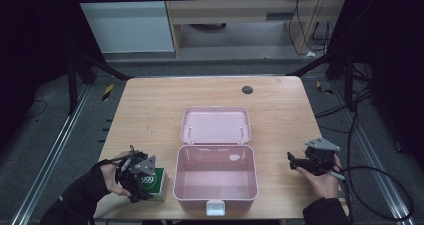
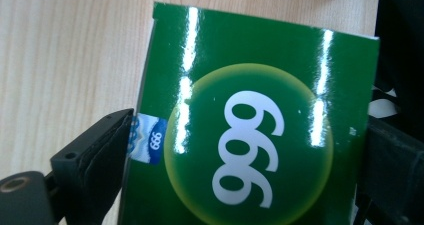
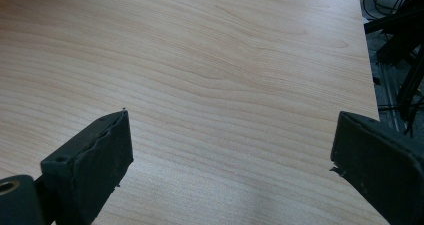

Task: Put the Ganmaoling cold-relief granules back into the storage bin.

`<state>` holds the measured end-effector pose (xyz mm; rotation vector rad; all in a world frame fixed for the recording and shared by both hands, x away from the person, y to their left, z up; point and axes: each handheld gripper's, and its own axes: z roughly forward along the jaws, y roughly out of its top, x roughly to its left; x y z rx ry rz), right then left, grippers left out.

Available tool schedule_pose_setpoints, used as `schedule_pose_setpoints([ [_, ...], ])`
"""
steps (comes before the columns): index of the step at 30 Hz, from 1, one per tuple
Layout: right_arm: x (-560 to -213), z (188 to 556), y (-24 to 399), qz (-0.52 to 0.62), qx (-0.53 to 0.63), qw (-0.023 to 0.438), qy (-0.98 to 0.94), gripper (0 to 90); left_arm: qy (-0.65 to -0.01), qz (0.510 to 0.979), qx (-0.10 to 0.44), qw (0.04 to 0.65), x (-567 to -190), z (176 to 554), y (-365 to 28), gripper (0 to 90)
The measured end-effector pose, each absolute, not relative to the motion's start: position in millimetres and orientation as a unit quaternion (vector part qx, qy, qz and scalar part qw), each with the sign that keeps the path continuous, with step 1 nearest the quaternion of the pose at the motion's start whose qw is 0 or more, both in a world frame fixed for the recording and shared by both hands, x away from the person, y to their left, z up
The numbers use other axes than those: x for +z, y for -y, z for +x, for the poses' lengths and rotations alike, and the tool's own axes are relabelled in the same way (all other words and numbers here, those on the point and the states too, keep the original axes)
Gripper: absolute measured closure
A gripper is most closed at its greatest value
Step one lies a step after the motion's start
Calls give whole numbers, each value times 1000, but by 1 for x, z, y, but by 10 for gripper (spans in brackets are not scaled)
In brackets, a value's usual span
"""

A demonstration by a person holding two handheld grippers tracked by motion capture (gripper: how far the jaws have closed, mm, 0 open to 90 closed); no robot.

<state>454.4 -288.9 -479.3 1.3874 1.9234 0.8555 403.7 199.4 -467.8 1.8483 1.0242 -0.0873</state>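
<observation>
A green box (image 2: 250,135) printed with a white "999" lies on the wooden table (image 1: 150,115) near its front left corner, just left of the pink case. My left gripper (image 1: 141,182) is over it, one jaw pressed against each side of the box (image 1: 159,183). Across the table, near the right edge, my right gripper (image 1: 295,161) is held in a hand with its jaws spread wide over bare wood and nothing between them (image 3: 230,135).
An open pink case (image 1: 216,197) sits in the middle front, empty, with its lid (image 1: 215,125) laid back flat and a white latch at the front. A dark round spot (image 1: 247,89) marks the table's far side. Cables trail off the right edge.
</observation>
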Motion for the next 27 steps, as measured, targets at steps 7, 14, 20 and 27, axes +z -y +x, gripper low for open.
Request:
schedule_pose_setpoints([
  [7,-480,454,289,523,321,306,-728,35,-417,766,-42,488,-471,404,-201,81],
  [14,-480,454,289,523,321,306,-728,37,-408,777,-46,477,-467,407,-207,127],
  [20,-480,454,289,525,320,305,-728,37,-410,778,-48,473,-461,408,-209,134],
  [27,-480,454,289,525,321,304,-728,39,-400,783,-44,474,-443,408,-213,137],
])
